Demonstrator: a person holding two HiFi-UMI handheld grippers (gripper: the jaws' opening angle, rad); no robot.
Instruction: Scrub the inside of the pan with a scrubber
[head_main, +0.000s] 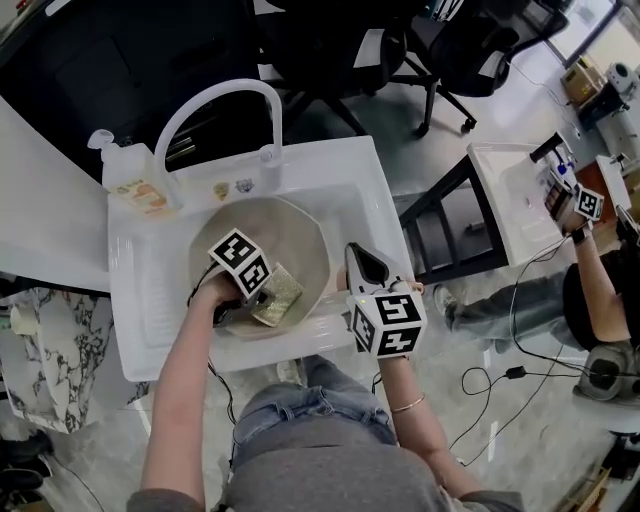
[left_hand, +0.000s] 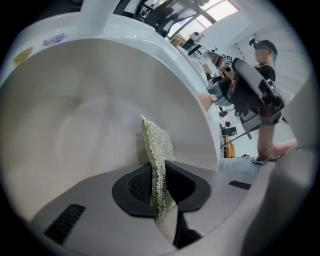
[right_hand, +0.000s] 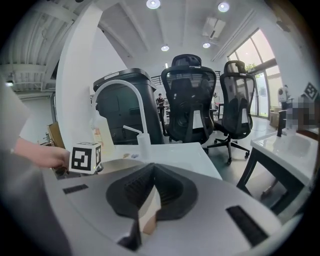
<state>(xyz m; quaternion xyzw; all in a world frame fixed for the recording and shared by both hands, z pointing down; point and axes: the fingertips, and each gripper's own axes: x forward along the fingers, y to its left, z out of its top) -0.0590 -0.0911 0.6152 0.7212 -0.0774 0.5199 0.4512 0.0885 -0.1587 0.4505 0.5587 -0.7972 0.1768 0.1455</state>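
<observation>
The left gripper (left_hand: 159, 186) has its fingers pinched tight on the scrubber (left_hand: 157, 149), a thin glittery mesh pad gripped by its near edge, with the rest standing free.

From the head view, the scrubber (head_main: 279, 295) sits inside the pan (head_main: 300, 235) at about 5 o'clock. The left gripper (head_main: 252, 304) comes in from 7 o'clock. The pan lies in the white sink (head_main: 150, 300) and nearly fills the basin.

That pad looks light and floppy, so I'd expect it to fold under pressure. A flatter press would probably carry more force than the free corner.

The pan looks stiff and smooth, and it sits loose, so it may slide or spin under the strokes. Its rim at 3 o'clock looks like the place to steady it.

The right gripper (head_main: 362, 262) hangs just outside that rim, over the sink's edge. In its own view, the right gripper (right_hand: 150, 200) has its fingers closed together with nothing between them.

The pan floor is open from 9 through 2 o'clock. The faucet (head_main: 215, 100) arches over at 12, and the sink walls crowd the pan, so wide strokes look risky there.
</observation>
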